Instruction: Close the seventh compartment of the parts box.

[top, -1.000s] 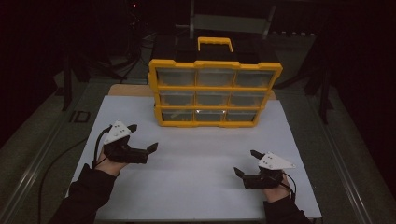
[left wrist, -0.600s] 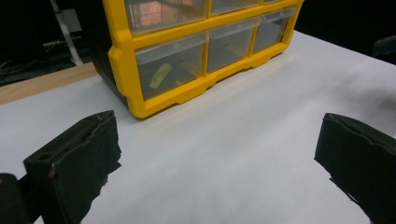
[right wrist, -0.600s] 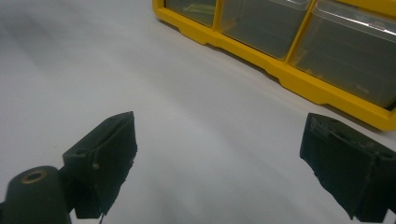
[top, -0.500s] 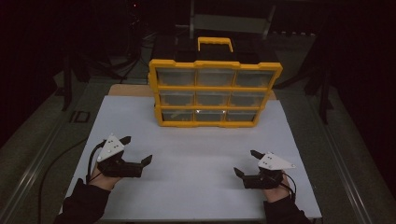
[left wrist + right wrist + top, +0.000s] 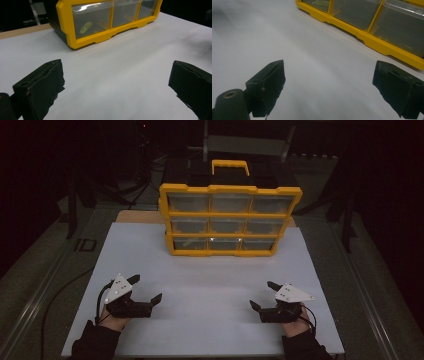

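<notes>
Start posn, nothing grasped yet; left gripper (image 5: 141,293) & right gripper (image 5: 263,296) rest low on the white surface (image 5: 210,280), jaws wide, empty; yellow drawer organizer (image 5: 229,220) stands upright at the far side (well apart); next move probably calls for reaching fwd to a drawer front.

Drawer contents in the yellow organizer (image 5: 230,222) too dim to tell; its top is cut off in both gripper views.

Glossy yellow plastic on the organiser frame (image 5: 231,215), clear shiny plastic on its drawers (image 5: 91,18). Before the organiser, matt white sheet (image 5: 210,285); rough black jaw pads.
</notes>
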The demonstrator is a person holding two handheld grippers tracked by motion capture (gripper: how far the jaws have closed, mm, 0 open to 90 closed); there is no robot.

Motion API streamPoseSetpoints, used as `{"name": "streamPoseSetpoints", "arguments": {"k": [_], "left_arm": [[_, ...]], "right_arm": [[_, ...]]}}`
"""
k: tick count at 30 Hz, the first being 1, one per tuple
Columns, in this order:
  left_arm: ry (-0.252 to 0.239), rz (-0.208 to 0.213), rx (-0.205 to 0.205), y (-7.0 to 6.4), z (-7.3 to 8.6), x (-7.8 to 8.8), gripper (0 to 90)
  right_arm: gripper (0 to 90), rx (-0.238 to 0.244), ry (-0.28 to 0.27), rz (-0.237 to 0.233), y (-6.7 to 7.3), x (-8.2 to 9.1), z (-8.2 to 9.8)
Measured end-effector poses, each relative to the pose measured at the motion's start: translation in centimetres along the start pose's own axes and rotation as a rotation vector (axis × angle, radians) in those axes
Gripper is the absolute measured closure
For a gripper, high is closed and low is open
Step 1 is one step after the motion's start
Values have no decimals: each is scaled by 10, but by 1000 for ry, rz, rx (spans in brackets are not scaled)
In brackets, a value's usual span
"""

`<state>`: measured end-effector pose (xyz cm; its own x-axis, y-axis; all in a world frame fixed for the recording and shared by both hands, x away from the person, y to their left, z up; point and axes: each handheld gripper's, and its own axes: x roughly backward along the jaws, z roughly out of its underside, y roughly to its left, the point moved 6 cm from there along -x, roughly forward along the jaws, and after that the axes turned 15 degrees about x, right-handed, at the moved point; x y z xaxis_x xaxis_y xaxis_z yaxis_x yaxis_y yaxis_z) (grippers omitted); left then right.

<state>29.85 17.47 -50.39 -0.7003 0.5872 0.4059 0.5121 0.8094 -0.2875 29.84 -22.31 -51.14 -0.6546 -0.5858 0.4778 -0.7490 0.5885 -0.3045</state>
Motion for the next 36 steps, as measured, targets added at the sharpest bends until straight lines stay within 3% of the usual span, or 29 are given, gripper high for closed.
{"name": "streamPoseSetpoints", "arguments": {"k": [6, 11, 17, 26, 31, 36], "left_arm": [[-12, 4, -17, 3, 12, -4, 0], [-18, -33, -13, 9, 17, -8, 1], [-4, -100, -40, 18, 22, -17, 1], [-28, -83, -19, 19, 24, -20, 1], [-45, -95, -32, 16, 25, -19, 1], [-59, -107, -14, 19, 24, -19, 1]], "right_arm": [[110, 2, 2, -3, 0, 0, 1], [110, 0, 3, -6, 1, -1, 1], [110, 2, 6, -7, 1, -2, 2], [110, 6, 15, -10, 1, -2, 3], [110, 12, 14, -10, 1, -3, 4], [110, 2, 16, -12, 1, -3, 6]]}}
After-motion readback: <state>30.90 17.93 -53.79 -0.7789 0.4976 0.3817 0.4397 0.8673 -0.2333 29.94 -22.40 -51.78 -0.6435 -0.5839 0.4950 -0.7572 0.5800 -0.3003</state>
